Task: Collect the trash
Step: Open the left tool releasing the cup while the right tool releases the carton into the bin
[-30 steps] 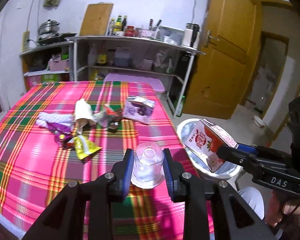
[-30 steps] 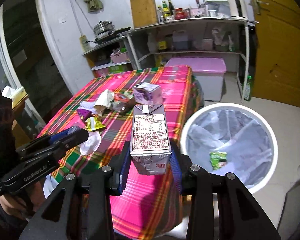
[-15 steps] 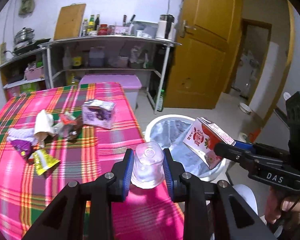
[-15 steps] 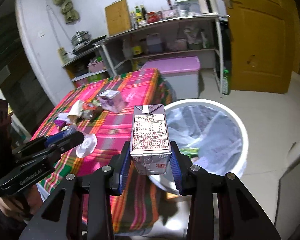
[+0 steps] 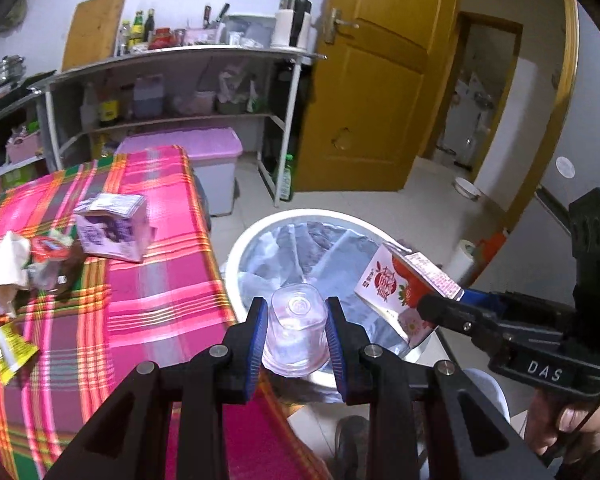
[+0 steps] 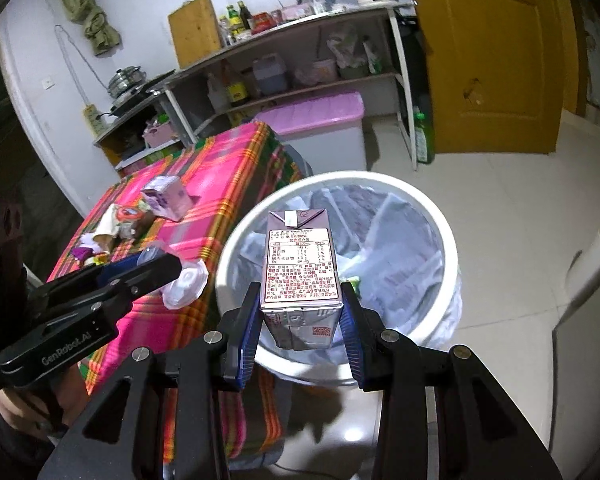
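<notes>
My left claw is clamped on a clear plastic cup, its blue pads pressed against both sides, the cup's base turned away from me. Straight ahead at twelve o'clock, just past the cup, lies the white trash bin with its pale liner, and the cup hangs over the bin's near rim. At three o'clock my right claw grips a drink carton, upright between the pads, its printed label facing me; from the left view the same carton shows a strawberry face. This carton hangs above the bin's open mouth, where a bit of green wrapper lies in the liner. At nine to ten o'clock from my left claw stands the table with its pink plaid cloth, just beside the bin. On it remain a purple carton, a red-lidded cup, a crumpled paper and a yellow wrapper. Farther off, at eleven, metal shelves; at one, a yellow door.
</notes>
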